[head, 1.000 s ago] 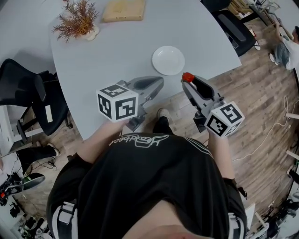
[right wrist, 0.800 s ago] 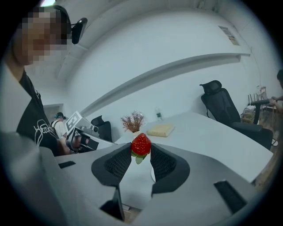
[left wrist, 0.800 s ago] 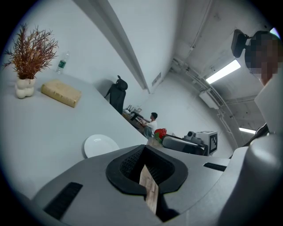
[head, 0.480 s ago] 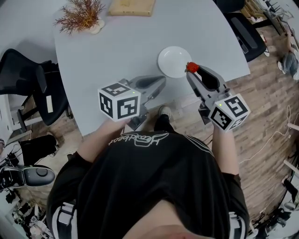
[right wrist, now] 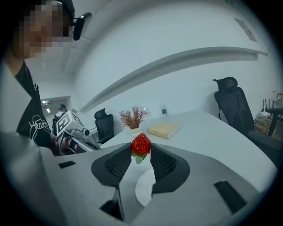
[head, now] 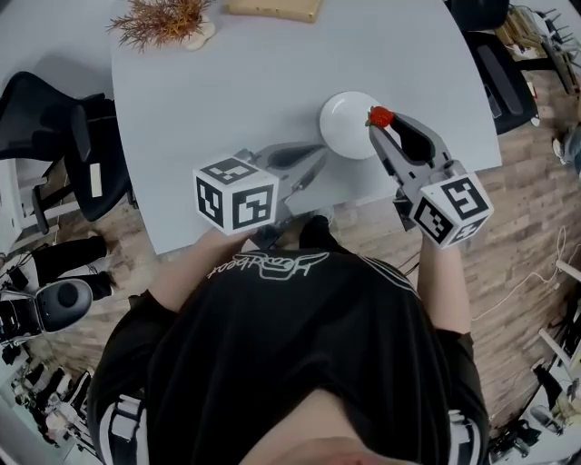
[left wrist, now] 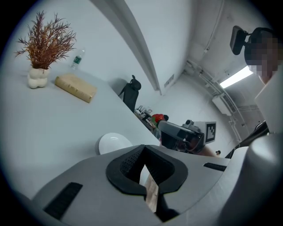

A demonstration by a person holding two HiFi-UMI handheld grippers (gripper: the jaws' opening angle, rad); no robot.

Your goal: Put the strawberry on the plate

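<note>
A red strawberry (head: pixel 380 117) is pinched between the tips of my right gripper (head: pixel 379 125), which is shut on it. It hangs over the right rim of the small white plate (head: pixel 343 127) on the grey table (head: pixel 227 86). In the right gripper view the strawberry (right wrist: pixel 140 144) sits between the black pads (right wrist: pixel 118 164), with the plate (right wrist: pixel 143 190) below. My left gripper (head: pixel 315 153) rests low over the table just left of the plate, its tips together and nothing in them. From the left gripper (left wrist: pixel 143 148) I see the plate (left wrist: pixel 112 143) and the strawberry (left wrist: pixel 158 118).
A dried plant in a white vase (head: pixel 168 20) and a pale wooden block (head: pixel 272 8) stand at the table's far side. Black office chairs (head: pixel 59 154) stand left and at the far right (head: pixel 497 64). The table's near edge runs just under both grippers.
My right gripper has carried the strawberry forward from beyond the table's near edge to over the plate's right rim. The left gripper has barely moved.
</note>
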